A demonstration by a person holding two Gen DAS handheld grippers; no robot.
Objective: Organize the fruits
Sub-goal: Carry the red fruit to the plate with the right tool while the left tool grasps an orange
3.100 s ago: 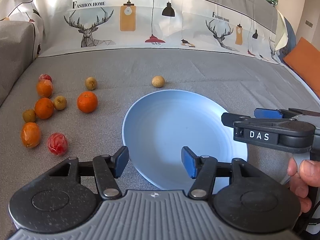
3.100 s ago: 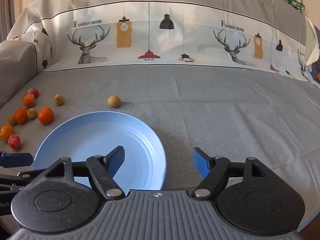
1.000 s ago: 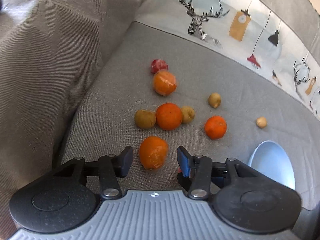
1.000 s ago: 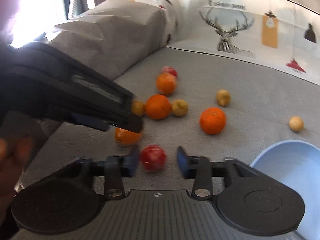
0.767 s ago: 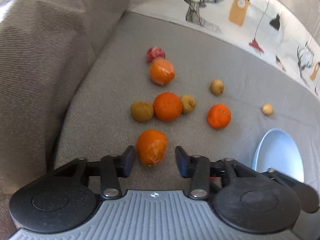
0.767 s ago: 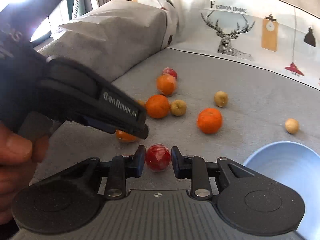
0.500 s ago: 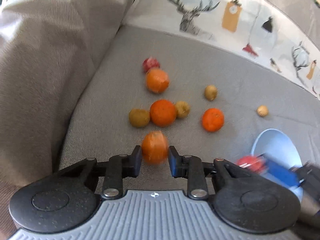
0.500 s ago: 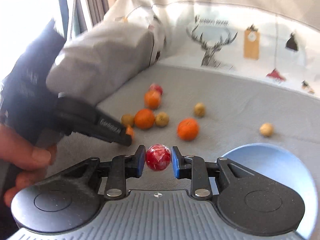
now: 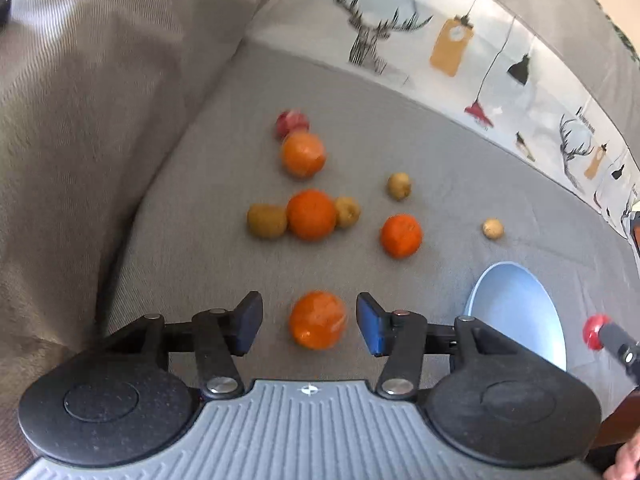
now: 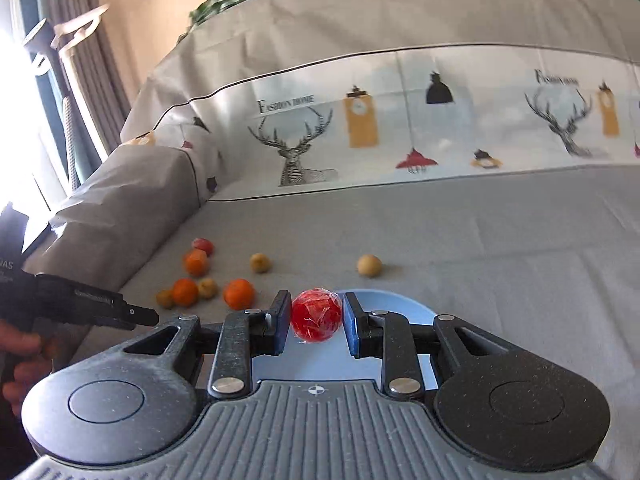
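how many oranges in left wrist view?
4. One between the open left claw fingers; one centre, between two brownish fruits; one right of it; one farthest, by the red fruit.

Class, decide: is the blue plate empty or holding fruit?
Empty: the plate shows bare blue; the red fruit is in the right gripper above it.

Black left tongs (image 9: 310,322) and right tongs (image 10: 316,322), blue pads, silver screws, ribbed grey base

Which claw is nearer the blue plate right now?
Right. The right claw holds a wrapped red fruit over the blue plate; the left claw straddles an orange beside it.
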